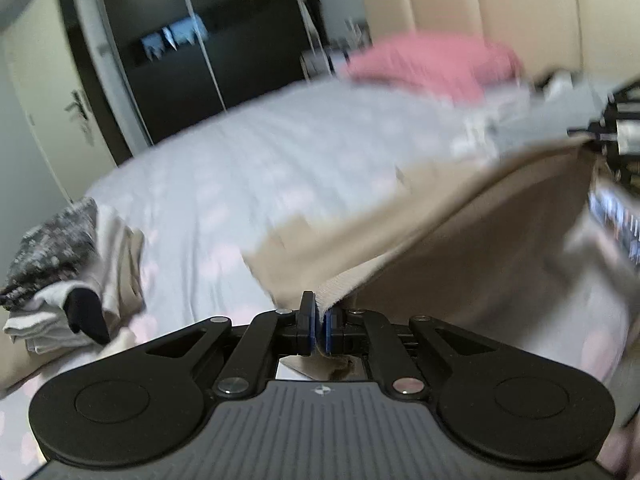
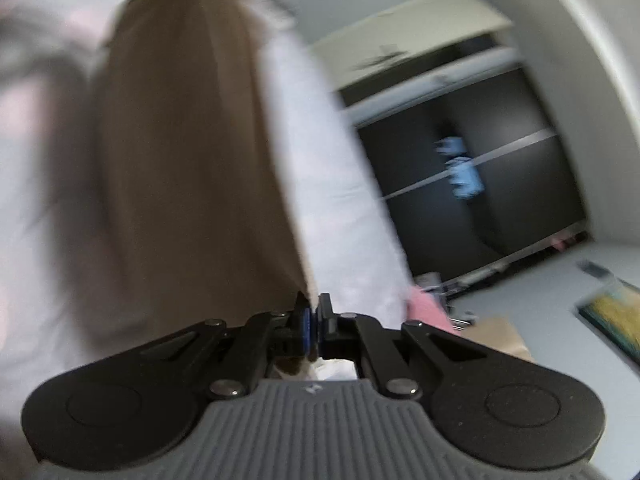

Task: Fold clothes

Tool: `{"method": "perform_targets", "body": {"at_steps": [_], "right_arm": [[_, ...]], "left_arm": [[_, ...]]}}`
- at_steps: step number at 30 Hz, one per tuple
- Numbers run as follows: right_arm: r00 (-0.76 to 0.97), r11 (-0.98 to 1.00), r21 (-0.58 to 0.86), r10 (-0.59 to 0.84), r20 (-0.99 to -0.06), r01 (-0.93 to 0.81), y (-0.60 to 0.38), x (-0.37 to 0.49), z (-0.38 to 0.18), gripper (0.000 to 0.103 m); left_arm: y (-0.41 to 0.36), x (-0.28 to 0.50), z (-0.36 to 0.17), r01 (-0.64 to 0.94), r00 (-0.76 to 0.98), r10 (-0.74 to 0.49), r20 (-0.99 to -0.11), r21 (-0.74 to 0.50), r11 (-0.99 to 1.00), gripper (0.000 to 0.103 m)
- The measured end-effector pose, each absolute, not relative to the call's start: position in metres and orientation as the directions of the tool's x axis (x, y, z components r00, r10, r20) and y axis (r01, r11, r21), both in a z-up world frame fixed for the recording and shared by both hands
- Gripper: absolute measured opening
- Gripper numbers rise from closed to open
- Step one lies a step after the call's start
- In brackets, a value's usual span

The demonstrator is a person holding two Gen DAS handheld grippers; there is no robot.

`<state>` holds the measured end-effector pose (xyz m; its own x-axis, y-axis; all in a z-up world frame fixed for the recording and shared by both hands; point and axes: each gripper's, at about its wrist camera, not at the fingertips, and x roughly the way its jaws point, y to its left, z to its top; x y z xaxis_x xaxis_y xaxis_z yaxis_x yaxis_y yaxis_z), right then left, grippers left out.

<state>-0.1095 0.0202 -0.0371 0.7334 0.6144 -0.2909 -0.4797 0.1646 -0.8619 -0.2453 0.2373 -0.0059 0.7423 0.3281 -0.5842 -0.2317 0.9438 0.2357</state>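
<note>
Clamping a corner of the beige garment (image 1: 400,236), the left gripper (image 1: 319,320) has its blue pads closed on the fabric edge at lower centre of the left wrist view. From that pinch the cloth rises as a taut sheet toward the right edge of the frame, where the right gripper (image 1: 616,136) appears only as a dark blurred shape holding the far corner. In the right wrist view the right gripper (image 2: 313,322) is likewise closed, a brown fabric edge caught between its pads; the garment (image 2: 188,152) fills the upper left of that frame, heavily motion-blurred. Beneath the cloth lies the bed (image 1: 224,168), its pale cover faintly patterned. A stack of folded clothes (image 1: 68,280) sits at the left edge, partly cut off. A pink pillow (image 1: 432,60) lies at upper right before the padded headboard (image 1: 500,4). A dark wardrobe (image 1: 208,40) occupies the upper left; the light objects on it are too blurred to identify.
</note>
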Motion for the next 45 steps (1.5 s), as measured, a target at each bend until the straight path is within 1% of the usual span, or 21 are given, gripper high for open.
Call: {"method": "perform_targets", "body": {"at_steps": [3, 5, 10, 13, 16, 20, 22, 28, 31, 35, 41, 45], "right_arm": [[0.753, 0.246, -0.861, 0.623, -0.212, -0.445, 0.01, -0.121, -0.017, 0.004], [0.758, 0.261, -0.86, 0.622, -0.198, -0.439, 0.003, -0.129, -0.01, 0.004], [0.758, 0.226, -0.868, 0.612, -0.227, -0.443, 0.001, -0.137, -0.013, 0.004], [0.764, 0.23, -0.863, 0.601, -0.237, -0.449, 0.005, -0.131, -0.011, 0.004], [0.767, 0.244, -0.84, 0.58, -0.273, -0.484, 0.017, -0.114, -0.006, 0.004], [0.772, 0.289, -0.796, 0.552, -0.315, -0.531, 0.04, -0.079, 0.005, 0.004], [0.771, 0.311, -0.771, 0.539, -0.339, -0.556, 0.053, -0.062, 0.009, 0.004], [0.762, 0.344, -0.719, 0.513, -0.395, -0.604, 0.105, -0.001, 0.006, 0.004], [0.747, 0.358, -0.681, 0.499, -0.439, -0.639, 0.128, 0.026, -0.004, 0.004], [0.714, 0.375, -0.616, 0.479, -0.511, -0.693, 0.154, 0.06, -0.022, 0.004], [0.655, 0.404, -0.515, 0.45, -0.607, -0.756, 0.189, 0.106, -0.048, 0.004], [0.637, 0.425, -0.479, 0.423, -0.645, -0.768, 0.193, 0.114, -0.064, 0.004]], "left_arm": [[0.232, -0.255, 0.015, -0.231, 0.793, 0.312, -0.523, 0.217, 0.949, 0.003], [0.226, -0.264, 0.022, -0.225, 0.805, 0.303, -0.51, 0.21, 0.951, 0.002], [0.223, -0.272, 0.016, -0.202, 0.776, 0.274, -0.568, 0.187, 0.961, 0.002], [0.227, -0.271, 0.012, -0.202, 0.769, 0.27, -0.58, 0.182, 0.963, 0.002], [0.234, -0.26, 0.015, -0.21, 0.763, 0.276, -0.585, 0.18, 0.961, 0.002], [0.254, -0.226, 0.028, -0.193, 0.771, 0.272, -0.576, 0.196, 0.962, 0.002], [0.268, -0.208, 0.033, -0.185, 0.778, 0.243, -0.579, 0.159, 0.97, 0.002], [0.31, -0.153, 0.031, -0.184, 0.758, 0.238, -0.607, 0.151, 0.971, 0.002], [0.326, -0.128, 0.021, -0.183, 0.737, 0.243, -0.631, 0.16, 0.97, 0.002], [0.355, -0.099, -0.001, -0.228, 0.706, 0.234, -0.669, 0.099, 0.969, 0.002], [0.389, -0.062, -0.05, -0.288, 0.601, 0.214, -0.77, 0.041, 0.957, 0.003], [0.397, -0.05, -0.075, -0.305, 0.538, 0.212, -0.816, 0.046, 0.951, 0.003]]}}
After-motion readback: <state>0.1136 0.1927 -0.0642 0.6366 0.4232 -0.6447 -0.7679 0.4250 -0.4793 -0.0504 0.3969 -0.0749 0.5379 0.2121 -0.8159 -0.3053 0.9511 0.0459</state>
